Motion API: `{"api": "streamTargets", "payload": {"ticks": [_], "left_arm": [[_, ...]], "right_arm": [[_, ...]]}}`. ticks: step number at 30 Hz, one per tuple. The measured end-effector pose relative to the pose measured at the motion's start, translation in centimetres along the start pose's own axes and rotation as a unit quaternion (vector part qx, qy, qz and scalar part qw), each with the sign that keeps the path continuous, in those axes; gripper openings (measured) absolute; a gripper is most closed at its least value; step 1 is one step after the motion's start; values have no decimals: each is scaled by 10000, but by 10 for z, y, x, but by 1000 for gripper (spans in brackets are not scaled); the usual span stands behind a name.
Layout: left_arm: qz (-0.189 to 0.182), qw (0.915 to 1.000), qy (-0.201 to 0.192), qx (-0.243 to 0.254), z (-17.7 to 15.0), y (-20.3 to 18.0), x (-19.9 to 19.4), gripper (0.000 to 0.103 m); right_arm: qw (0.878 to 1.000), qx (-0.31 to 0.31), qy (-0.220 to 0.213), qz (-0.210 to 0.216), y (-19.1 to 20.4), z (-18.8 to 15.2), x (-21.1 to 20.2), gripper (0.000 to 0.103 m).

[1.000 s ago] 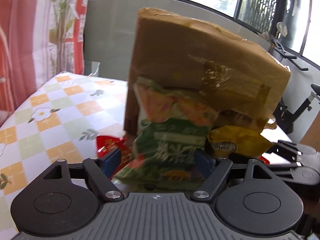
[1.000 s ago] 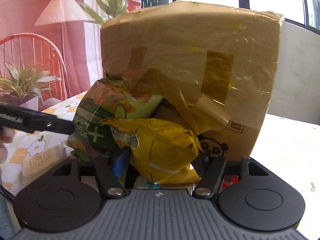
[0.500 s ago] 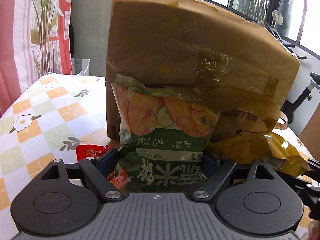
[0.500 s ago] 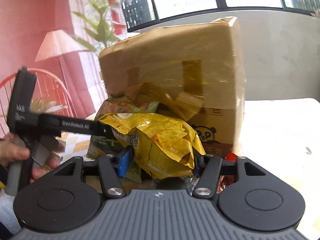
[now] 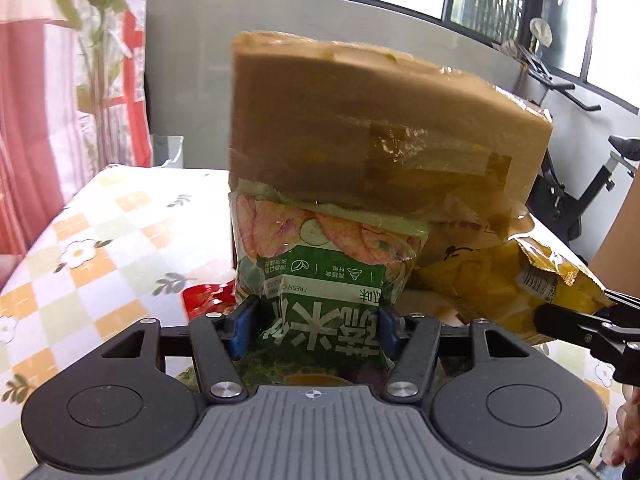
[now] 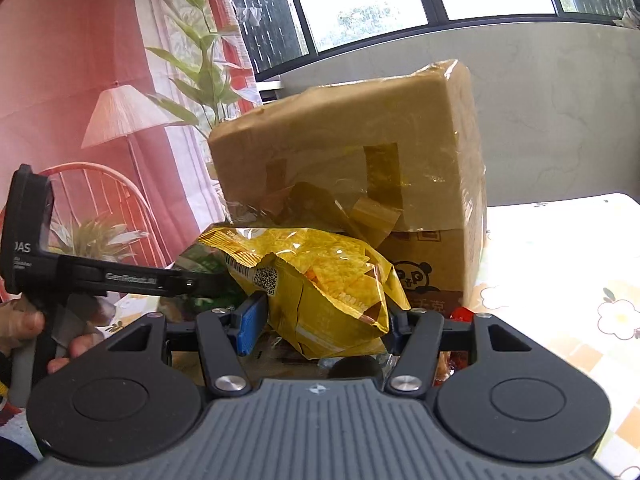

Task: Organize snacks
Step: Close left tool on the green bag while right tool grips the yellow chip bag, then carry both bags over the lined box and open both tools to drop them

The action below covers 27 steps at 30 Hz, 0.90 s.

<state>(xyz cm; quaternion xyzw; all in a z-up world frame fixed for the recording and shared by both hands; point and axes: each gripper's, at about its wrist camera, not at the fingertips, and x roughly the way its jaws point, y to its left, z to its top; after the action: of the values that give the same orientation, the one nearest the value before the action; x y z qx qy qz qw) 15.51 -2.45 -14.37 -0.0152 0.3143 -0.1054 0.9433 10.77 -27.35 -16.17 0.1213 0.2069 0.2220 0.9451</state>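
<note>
A green snack bag (image 5: 320, 264) stands upside down under the tilted, taped cardboard box (image 5: 380, 128). My left gripper (image 5: 315, 326) is closing on its lower part, and both blue pads touch the bag's sides. To the right a crumpled yellow snack bag (image 5: 500, 288) hangs in the right gripper's black fingers (image 5: 580, 322). In the right wrist view my right gripper (image 6: 320, 320) is shut on that yellow bag (image 6: 320, 284), in front of the box (image 6: 352, 160). The left gripper's fingers (image 6: 192, 282) reach in from the left, where a hand (image 6: 24, 324) holds that tool.
A red packet (image 5: 204, 298) lies on the checked floral tablecloth (image 5: 100, 240) beside the green bag, also red packet (image 6: 460, 314) by the box's foot. An exercise bike (image 5: 580, 184) stands right of the table; a lamp (image 6: 124, 116), red chair and plants lie beyond.
My left jaws have narrowed from wide apart onto the green bag. The right gripper has drawn the yellow bag rightwards, away from the green bag and the box's opening, and rolled.
</note>
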Motion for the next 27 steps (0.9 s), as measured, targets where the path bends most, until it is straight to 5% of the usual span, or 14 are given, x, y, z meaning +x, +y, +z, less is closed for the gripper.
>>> {"api": "streamTargets", "payload": {"ticks": [12,21,27], "left_arm": [[-38,9975,-605,-369,7,12,-67,62],[-104,9883,-1517,-122,65,2,-101,62],[-323,9795,-1987,82,119,-19,-93,62]], "right_arm": [[9992,-171,-332,107,19,16,-38,59],[9925,-121,-1150,406,22,76,-76,59],[9876,-408,-1462,402,13,129,-66,59]]}}
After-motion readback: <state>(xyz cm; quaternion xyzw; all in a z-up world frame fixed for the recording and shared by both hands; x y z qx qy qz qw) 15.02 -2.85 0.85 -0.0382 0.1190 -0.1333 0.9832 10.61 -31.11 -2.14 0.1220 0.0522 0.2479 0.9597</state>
